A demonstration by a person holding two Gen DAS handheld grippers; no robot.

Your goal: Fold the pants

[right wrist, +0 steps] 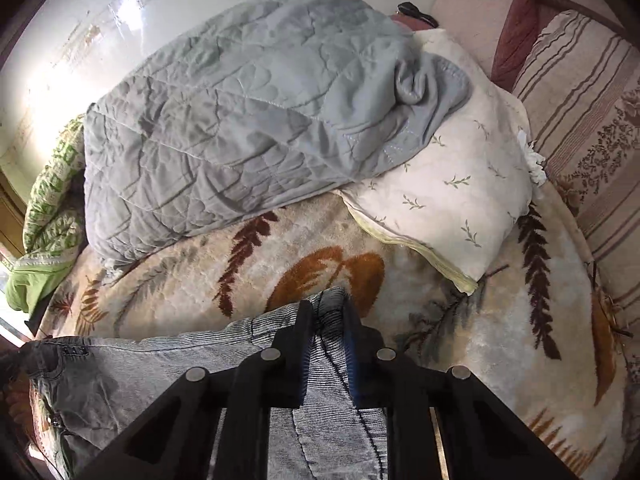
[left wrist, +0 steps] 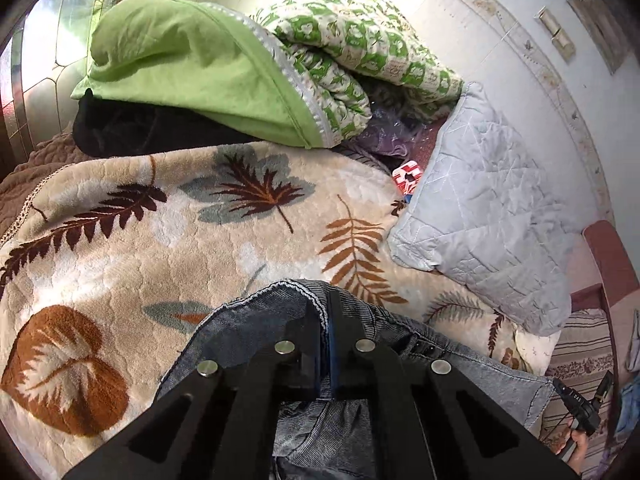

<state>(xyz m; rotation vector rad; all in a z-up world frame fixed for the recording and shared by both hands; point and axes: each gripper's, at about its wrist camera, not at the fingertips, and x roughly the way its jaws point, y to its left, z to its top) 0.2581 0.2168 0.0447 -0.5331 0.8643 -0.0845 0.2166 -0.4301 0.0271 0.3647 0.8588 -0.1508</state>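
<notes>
Fingers of the left gripper (left wrist: 325,312) are pressed nearly together on the frayed hem edge of the grey-blue jeans (left wrist: 256,320), which bunch beneath the tool on the leaf-print fleece blanket (left wrist: 120,216). Behind, from left to right, lie a green pillow (left wrist: 188,68) on a black garment (left wrist: 132,128), a rolled green-patterned quilt (left wrist: 360,44), and a grey quilted pillow (left wrist: 480,208) at the right. In the right wrist view, the jeans (right wrist: 132,372) spread leftward across the same blanket (right wrist: 460,340), their buttoned waist area toward the left edge; the right gripper (right wrist: 328,312) is clamped on a raised ridge of denim, its fingers held apart only by the thickness of cloth between them. Beyond it sit a grey quilt (right wrist: 240,120) and a cream sprig-print pillow (right wrist: 440,184). Risks, as judged: each grip takes only a narrow bite of fabric, so tension between the two tools could pull the hem free; uneven lifting would skew the fold line; and the plush blanket may drag the trailing denim into wrinkles.
</notes>
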